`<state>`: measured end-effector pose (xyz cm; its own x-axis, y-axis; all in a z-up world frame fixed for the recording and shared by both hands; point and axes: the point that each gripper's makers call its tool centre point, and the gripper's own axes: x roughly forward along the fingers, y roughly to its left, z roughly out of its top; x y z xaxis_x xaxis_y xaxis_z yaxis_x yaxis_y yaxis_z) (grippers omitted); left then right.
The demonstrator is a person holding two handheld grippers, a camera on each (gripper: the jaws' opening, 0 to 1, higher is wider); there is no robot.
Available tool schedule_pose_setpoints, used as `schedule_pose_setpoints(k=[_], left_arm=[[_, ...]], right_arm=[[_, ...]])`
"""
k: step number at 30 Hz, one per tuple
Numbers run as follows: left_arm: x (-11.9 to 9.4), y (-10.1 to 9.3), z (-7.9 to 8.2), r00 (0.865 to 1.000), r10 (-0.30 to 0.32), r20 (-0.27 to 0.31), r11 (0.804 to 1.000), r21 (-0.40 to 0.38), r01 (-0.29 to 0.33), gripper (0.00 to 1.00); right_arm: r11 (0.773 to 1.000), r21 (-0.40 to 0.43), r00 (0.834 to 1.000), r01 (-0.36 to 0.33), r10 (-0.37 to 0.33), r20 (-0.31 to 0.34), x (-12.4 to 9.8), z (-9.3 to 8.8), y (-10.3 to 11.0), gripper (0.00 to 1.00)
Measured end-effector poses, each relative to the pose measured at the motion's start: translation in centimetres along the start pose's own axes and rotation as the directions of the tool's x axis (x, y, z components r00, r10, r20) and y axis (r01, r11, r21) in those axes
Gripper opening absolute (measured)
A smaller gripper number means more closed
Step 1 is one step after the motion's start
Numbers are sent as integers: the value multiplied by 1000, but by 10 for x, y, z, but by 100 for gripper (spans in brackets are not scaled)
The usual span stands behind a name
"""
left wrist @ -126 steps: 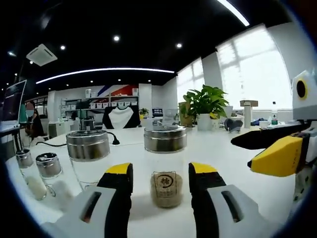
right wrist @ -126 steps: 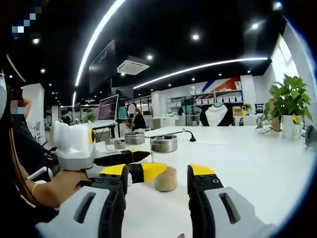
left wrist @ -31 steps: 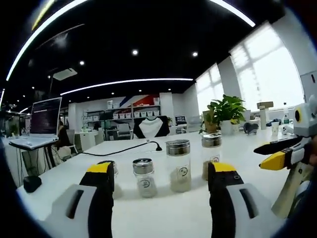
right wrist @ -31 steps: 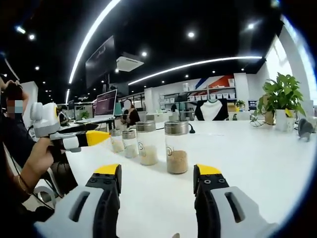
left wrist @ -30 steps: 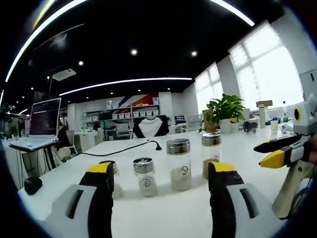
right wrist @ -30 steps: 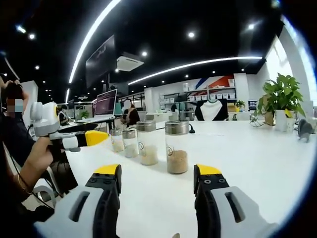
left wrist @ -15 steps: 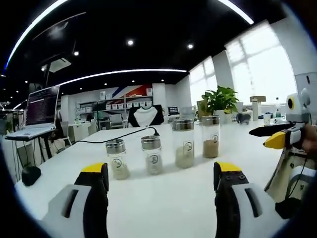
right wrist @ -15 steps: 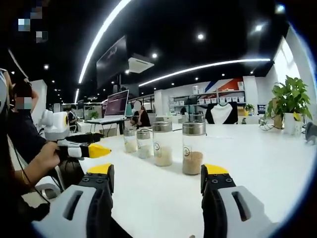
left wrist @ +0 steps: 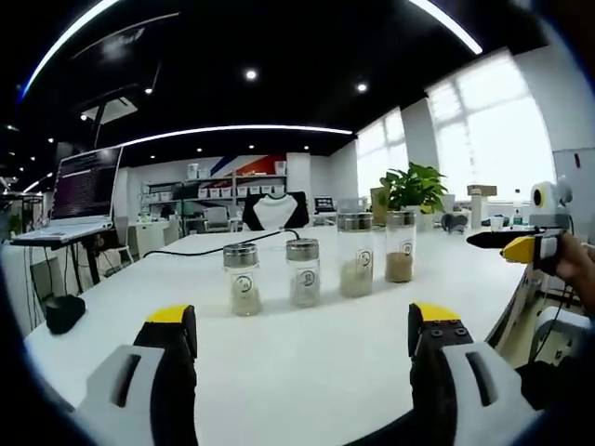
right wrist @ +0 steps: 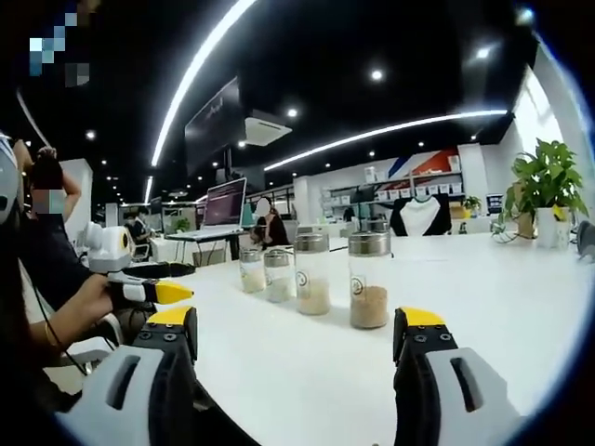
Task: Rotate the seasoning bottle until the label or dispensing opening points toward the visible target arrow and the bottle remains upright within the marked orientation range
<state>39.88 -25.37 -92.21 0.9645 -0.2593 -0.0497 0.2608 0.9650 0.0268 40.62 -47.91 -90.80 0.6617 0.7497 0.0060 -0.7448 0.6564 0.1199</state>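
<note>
Four glass seasoning bottles with metal lids stand upright in a row on the white table (left wrist: 307, 353). The tall end bottle with brown granules (left wrist: 400, 247) (right wrist: 370, 281) turns a round label toward both views. My left gripper (left wrist: 302, 327) is open, well short of the row, with nothing between its jaws. My right gripper (right wrist: 296, 331) is also open and empty, some way back from the brown bottle. In the left gripper view the right gripper (left wrist: 507, 245) enters from the right, held in a hand. The left gripper (right wrist: 139, 279) enters the right gripper view from the left.
A black cable (left wrist: 209, 249) runs across the table behind the bottles. A dark object (left wrist: 63, 312) lies near the table's left edge, and a laptop (left wrist: 82, 200) stands beyond it. A potted plant (left wrist: 414, 189) stands at the far right. Bare tabletop lies between the jaws and the row.
Both grippers have drawn back from the row, so the bottles look smaller and farther off. The jaws stay open and the bottles stand as before.
</note>
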Motion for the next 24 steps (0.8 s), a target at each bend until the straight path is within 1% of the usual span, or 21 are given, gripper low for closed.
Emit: schedule_pose_setpoints(k=[2,5,7,9,11,14,18,24], left_arm=[[0,-1,0,1000,-2,3,1000,1,2,100],[-1,2,-1,999,26,-18,998,51,-25,100],[0,4,-1,999,33,-17,998,45,-32,100],[2,4,-1,1000,24,-14,999,30,-24,100],[3,4,-4,999,16,-29,999,31,-15,100],[3,7,-5,999,29,-43,999,38,-27,100],[3,9,-1,999,26,-35,999,47,-24,100],[4,11,3,999,23,-26,999,37,-22,100]], right_arm=[[1000,-15,1000,4,-4,-6,0,-1,-1,90],[999,-45,999,15,-17,-32,0,-5,-3,90],[998,-56,999,14,-16,-37,1,-6,-4,90],[998,-64,999,23,-26,-39,2,-5,-7,89],[996,-80,998,31,-35,-48,1,-5,-9,90],[995,-89,998,42,-46,-50,1,-4,-12,90],[996,-75,997,53,-57,-52,-1,-5,-16,90],[995,-88,997,53,-58,-54,-2,-6,-17,88]])
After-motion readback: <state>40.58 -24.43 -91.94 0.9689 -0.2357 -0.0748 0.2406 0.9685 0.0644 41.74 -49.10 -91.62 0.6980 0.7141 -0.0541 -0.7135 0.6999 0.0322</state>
